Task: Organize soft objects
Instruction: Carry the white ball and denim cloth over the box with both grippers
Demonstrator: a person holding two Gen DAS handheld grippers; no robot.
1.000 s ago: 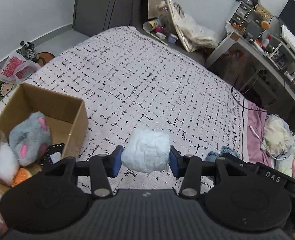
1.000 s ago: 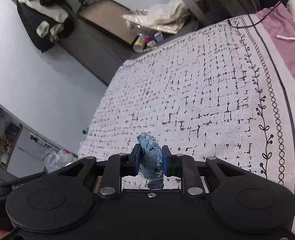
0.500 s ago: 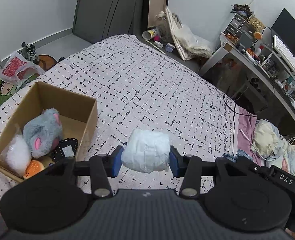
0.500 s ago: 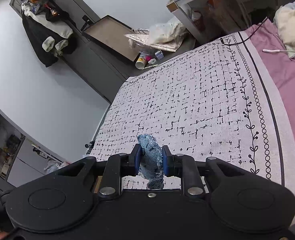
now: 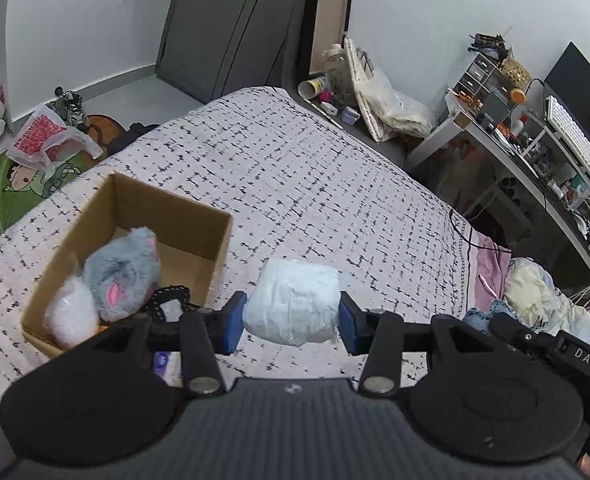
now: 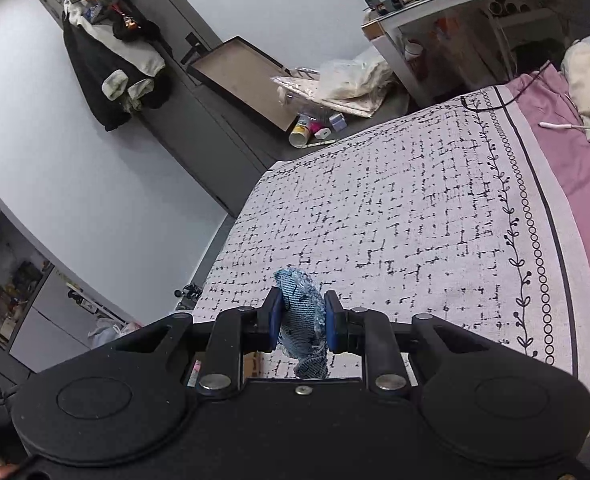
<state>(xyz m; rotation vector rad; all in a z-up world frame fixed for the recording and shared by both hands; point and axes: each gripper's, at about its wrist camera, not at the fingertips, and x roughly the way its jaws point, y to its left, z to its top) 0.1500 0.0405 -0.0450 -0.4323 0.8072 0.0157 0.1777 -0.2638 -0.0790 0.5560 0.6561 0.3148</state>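
Open brown cardboard box [image 5: 191,216] at left on the bed's white, black-flecked cover [image 5: 295,184], already holding a grey plush toy with pink ears [image 5: 123,272] and a white fluffy bundle [image 5: 71,312]. Left gripper [image 5: 293,322] with jaws clamped on a soft white wrapped bundle [image 5: 293,304], held above the cover just right of the box. Best carried over the opening before release, then lowered onto the plush. Right gripper [image 6: 303,326] with jaws narrow, pinching a frayed blue denim scrap [image 6: 301,312]; next for the box. Readable writing: "DAS" on a black gripper body at right.
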